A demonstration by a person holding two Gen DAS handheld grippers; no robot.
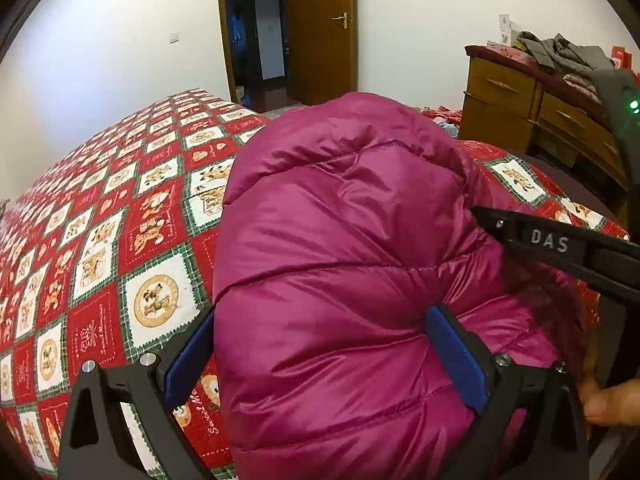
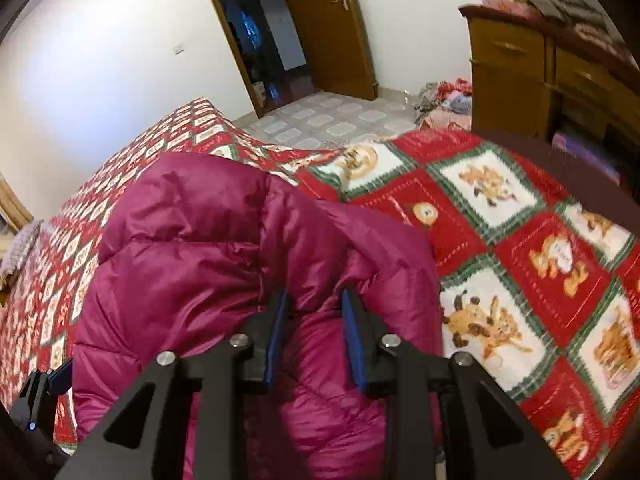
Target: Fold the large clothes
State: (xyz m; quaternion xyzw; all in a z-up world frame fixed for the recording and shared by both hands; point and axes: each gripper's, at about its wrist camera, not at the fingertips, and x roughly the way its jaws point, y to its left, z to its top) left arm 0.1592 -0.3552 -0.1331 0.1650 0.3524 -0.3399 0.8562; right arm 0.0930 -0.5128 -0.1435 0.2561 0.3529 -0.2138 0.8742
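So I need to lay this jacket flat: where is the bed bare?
Bare quilt runs left of the jacket toward the wall, and right of it toward the dresser. The dresser top is crowded.

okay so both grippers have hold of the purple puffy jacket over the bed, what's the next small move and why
Probably lower both together and lay the jacket flat on the bedspread. The left gripper spans a thick bundle and the right gripper pinches a fold, so the jacket hangs bunched above the bed, and a neat fold likely needs it spread first.
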